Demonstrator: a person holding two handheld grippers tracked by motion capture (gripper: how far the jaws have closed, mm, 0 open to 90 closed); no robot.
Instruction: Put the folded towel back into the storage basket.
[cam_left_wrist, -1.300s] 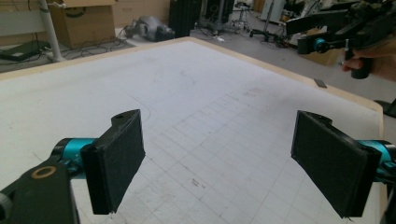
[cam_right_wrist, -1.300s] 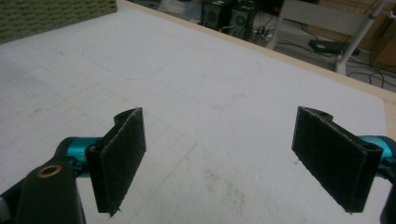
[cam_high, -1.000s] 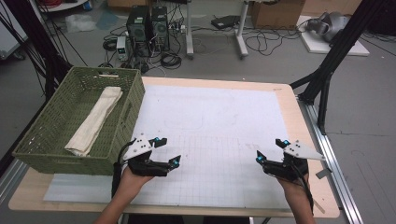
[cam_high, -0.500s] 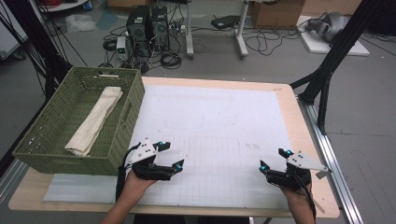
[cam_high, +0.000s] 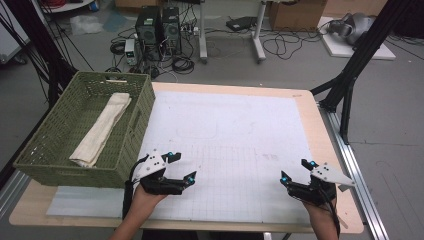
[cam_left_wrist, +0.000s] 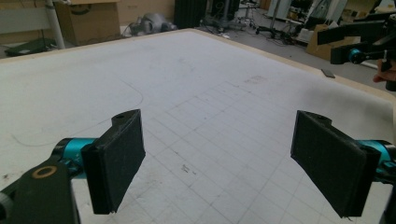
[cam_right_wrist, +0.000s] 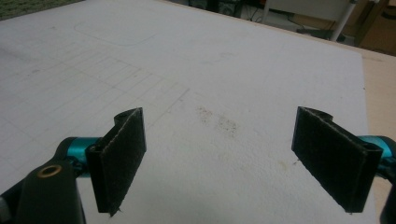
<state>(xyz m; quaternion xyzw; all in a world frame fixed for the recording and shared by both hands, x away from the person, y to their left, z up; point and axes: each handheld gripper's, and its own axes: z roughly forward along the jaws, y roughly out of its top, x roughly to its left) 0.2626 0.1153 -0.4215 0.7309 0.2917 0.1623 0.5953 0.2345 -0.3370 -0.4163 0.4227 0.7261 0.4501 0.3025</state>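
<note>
Two grippers, jaws wide & empty, over white mat (cam_high: 225, 130).
Basket (cam_high: 55, 167) w/ cloth (cam_high: 102, 127) beside left gripper (cam_high: 181, 169); right gripper (cam_high: 296, 172) has drawn nearer the front edge.

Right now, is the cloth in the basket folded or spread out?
Folded. The cloth lies as a long narrow bundle along the floor of the green basket, leaving bare floor on both sides.
</note>
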